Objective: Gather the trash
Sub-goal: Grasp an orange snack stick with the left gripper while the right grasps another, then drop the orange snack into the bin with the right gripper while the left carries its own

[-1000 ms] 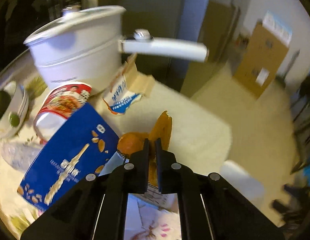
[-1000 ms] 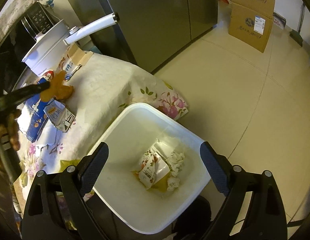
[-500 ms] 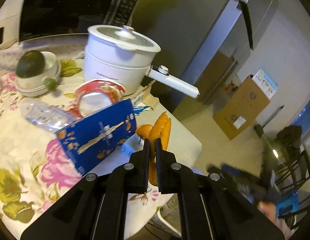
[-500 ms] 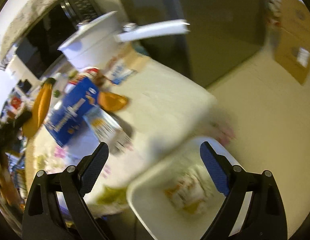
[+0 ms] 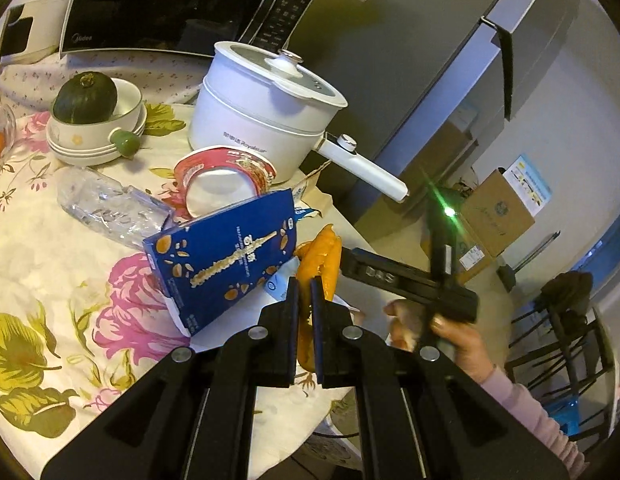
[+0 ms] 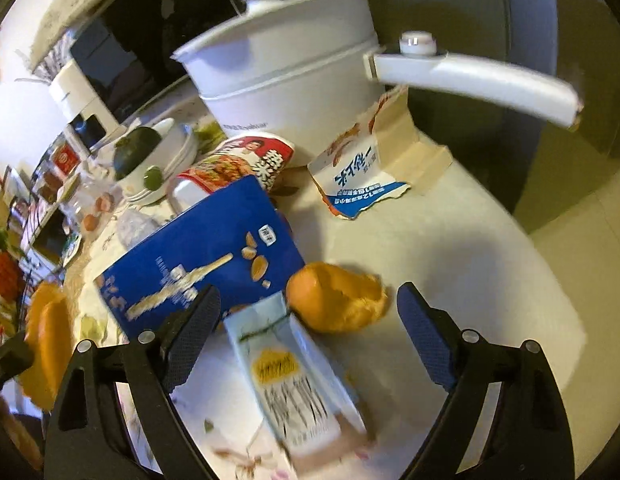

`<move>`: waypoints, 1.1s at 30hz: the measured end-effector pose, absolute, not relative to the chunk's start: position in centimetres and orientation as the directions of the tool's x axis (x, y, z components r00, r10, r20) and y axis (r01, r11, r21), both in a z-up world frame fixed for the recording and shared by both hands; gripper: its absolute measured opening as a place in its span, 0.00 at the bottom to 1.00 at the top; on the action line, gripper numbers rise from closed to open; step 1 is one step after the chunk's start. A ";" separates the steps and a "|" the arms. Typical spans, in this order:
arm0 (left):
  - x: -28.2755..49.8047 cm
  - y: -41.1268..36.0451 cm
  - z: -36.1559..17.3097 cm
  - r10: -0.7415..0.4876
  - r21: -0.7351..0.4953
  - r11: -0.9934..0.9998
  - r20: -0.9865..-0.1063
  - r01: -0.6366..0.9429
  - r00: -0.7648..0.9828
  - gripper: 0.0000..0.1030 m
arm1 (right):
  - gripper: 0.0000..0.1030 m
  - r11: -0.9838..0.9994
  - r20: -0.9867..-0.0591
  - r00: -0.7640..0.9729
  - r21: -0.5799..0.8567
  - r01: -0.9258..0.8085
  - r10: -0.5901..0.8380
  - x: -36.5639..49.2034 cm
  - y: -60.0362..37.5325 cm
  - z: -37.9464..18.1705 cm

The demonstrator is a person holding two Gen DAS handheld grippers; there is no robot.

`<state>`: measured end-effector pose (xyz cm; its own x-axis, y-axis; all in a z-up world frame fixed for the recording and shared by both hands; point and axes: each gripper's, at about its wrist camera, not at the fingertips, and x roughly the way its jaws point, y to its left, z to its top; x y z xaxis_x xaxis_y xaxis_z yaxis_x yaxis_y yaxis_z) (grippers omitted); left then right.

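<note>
floral table by the fridge; left tool clamps limp orange peel; right tool gapes wide over light, crushable carton near the table's edge; grip its flanks.

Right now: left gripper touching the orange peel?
Touching. Left wrist view: the left gripper is shut on the orange peel, which sticks out between its fingers.

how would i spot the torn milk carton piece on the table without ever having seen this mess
Find the big white electric pot with the long handle. Under that handle, against the pot's base, lies the torn milk carton piece. Unlike the intact blue box nearby, it is white with a ragged blue edge and a tan inner flap.
</note>
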<state>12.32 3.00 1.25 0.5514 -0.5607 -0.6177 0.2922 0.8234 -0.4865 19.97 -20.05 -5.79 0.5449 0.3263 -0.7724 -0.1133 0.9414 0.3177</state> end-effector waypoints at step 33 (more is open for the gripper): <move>12.4 2.1 1.6 -0.578 -0.514 0.808 -0.599 0.286 0.555 0.06 | 0.14 0.939 -0.677 0.679 0.339 -0.055 0.284 15.6 -23.8 1.6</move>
